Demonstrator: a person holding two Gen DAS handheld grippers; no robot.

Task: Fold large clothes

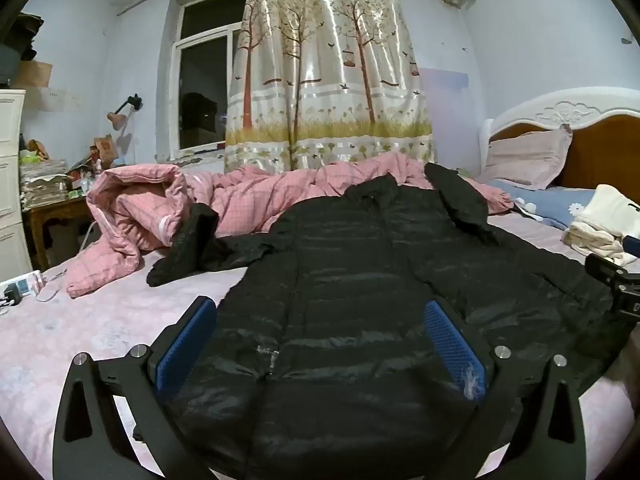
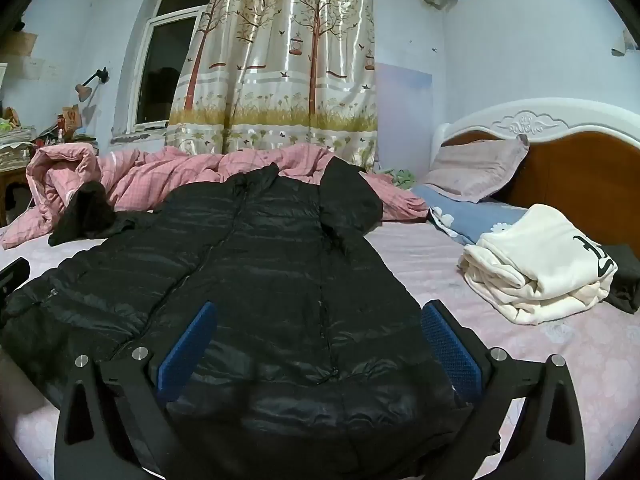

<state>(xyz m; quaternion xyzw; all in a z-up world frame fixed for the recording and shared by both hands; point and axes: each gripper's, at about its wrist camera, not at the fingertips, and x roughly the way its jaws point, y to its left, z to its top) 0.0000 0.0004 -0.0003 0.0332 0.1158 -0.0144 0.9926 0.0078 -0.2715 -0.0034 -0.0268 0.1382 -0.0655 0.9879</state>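
Black coat (image 1: 340, 280) hem hidden (both views); left tool (image 1: 320, 344) spread.

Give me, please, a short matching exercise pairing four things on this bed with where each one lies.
Things:
1. black puffer coat
2. pink checked quilt
3. folded white garment
4. pillow

Places:
a. leaning against the headboard
b. bunched along the far side, under the curtain
c. spread flat in the middle of the bed
d. near the headboard end, right of the coat

Pairs: 1-c, 2-b, 3-d, 4-a
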